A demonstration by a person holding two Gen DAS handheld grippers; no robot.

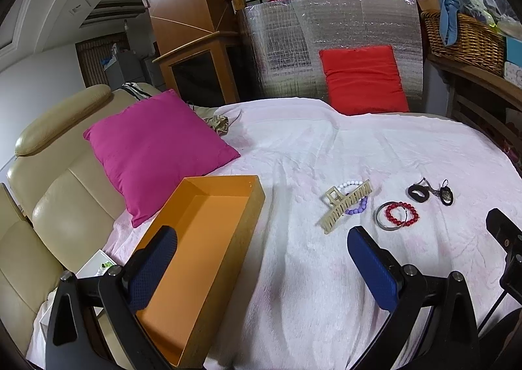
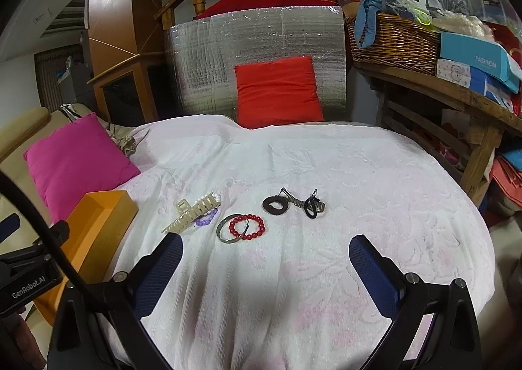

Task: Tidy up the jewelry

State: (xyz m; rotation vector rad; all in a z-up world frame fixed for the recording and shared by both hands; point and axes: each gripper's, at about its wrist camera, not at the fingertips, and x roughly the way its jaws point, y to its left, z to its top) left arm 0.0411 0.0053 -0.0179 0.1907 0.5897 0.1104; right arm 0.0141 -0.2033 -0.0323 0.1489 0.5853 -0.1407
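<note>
An empty orange box (image 1: 208,239) lies on the white bedspread (image 1: 326,148), seen at left in the right wrist view (image 2: 98,223). Jewelry lies beyond both grippers: a beige claw clip (image 1: 345,205) (image 2: 192,212) over a white and purple bead bracelet (image 1: 357,207), a red bead bracelet (image 1: 402,214) (image 2: 247,226) inside a metal bangle (image 1: 381,221) (image 2: 225,233), black hair ties (image 1: 417,193) (image 2: 275,205) and a small clasp piece (image 1: 446,195) (image 2: 313,205). My left gripper (image 1: 261,259) is open, its left finger over the box. My right gripper (image 2: 266,262) is open and empty.
A magenta pillow (image 1: 153,148) lies left of the box on a beige leather sofa (image 1: 39,207). A red cushion (image 2: 277,93) leans on a silver foil panel (image 2: 254,47). A wicker basket (image 2: 391,37) and boxes sit on a wooden shelf (image 2: 456,89) at right.
</note>
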